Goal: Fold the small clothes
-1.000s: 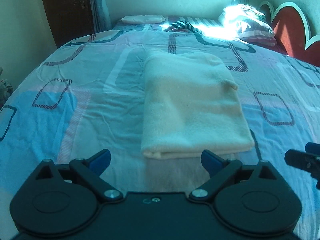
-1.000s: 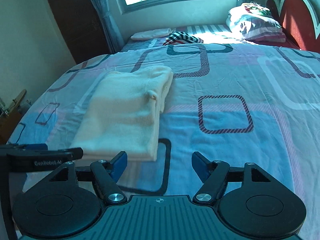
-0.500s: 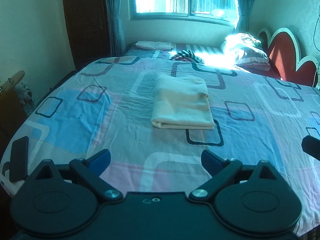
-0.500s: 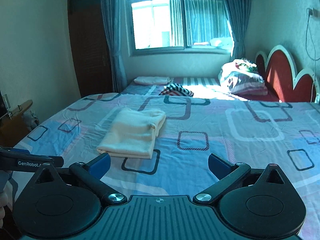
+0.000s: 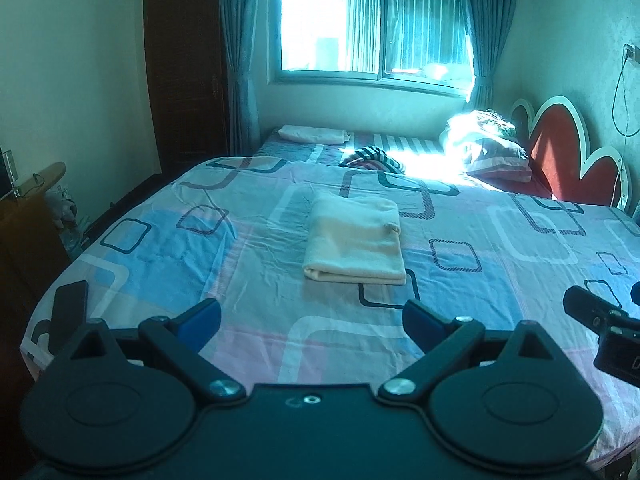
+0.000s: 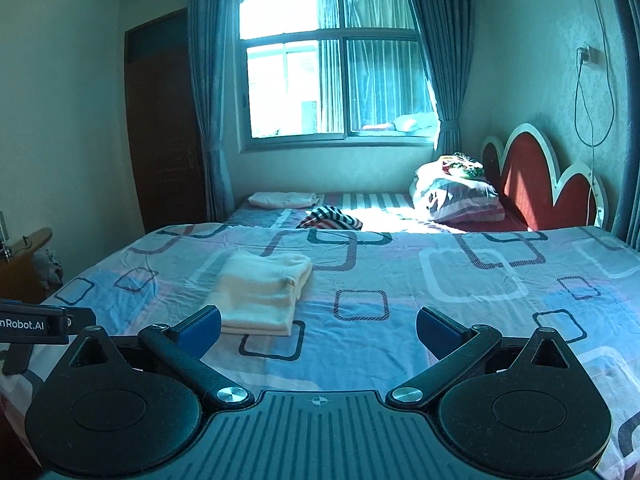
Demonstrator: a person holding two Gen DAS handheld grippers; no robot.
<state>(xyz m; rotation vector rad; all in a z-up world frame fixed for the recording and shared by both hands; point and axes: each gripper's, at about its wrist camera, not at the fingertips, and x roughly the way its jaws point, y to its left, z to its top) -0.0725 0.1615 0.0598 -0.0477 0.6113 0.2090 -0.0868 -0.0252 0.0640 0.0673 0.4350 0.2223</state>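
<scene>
The folded cream garment (image 5: 354,240) lies flat on the bedspread (image 5: 160,248), a neat rectangle with its doubled fold edge facing the cameras and a small nub of fabric poking up near its far right corner (possibly a tag or cuff, too small to tell). Nothing touches it. In the right wrist view the same garment (image 6: 264,292) sits left of centre, its stacked layers showing along the near edge.

Nearer than the garment, the left gripper (image 5: 312,318) is held above the bedspread with its blue-tipped fingers (image 5: 200,318) spread wide apart and holding nothing. To the right of the garment and also nearer, the right gripper (image 6: 318,326) hangs likewise, fingers (image 6: 436,328) set wide and empty. Each gripper appears at the edge of the other's view.

Beyond the garment, toward the window (image 5: 372,24), a striped piece of clothing (image 5: 374,160) lies crumpled in a patch of sunlight, and further left of it a pale folded item (image 5: 312,134) rests near the bed's far edge. Right of the striped clothing sits a pillow pile (image 5: 488,148) against the red headboard (image 5: 560,156). Well to the left of the garment, at the bed's near corner, lies a dark phone (image 5: 68,316).
</scene>
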